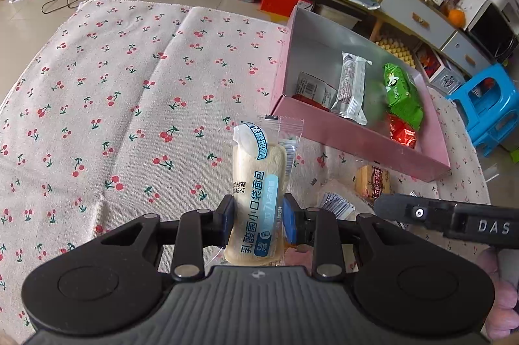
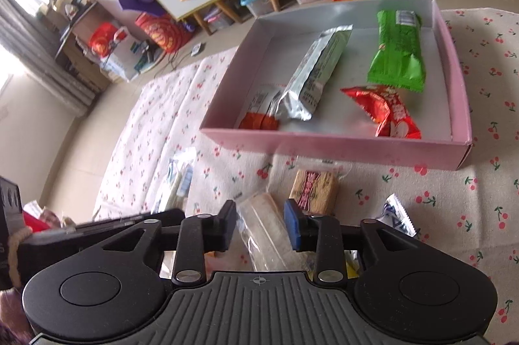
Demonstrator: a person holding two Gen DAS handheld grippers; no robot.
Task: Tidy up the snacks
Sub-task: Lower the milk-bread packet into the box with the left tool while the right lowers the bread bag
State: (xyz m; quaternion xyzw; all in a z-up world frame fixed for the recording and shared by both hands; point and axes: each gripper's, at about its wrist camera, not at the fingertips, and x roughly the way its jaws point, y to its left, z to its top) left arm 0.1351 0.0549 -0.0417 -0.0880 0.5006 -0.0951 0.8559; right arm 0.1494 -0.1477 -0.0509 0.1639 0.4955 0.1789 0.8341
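Pink cardboard box (image 1: 353, 131) sits near the left gripper (image 1: 259, 217), which squeezes a clear bread packet (image 1: 258, 189) reading "乳酸菌小口袋面包"; right gripper (image 2: 259, 223) closes around a clear-wrapped pale snack (image 2: 269, 228).

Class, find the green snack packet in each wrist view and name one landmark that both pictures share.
Left wrist view: the green packet lies at the right of the picture, inside the pink box, above a red packet.
Right wrist view: the green packet lies upper right of centre, in the box's far right part.
Shared landmark: the silver packet just left of it.
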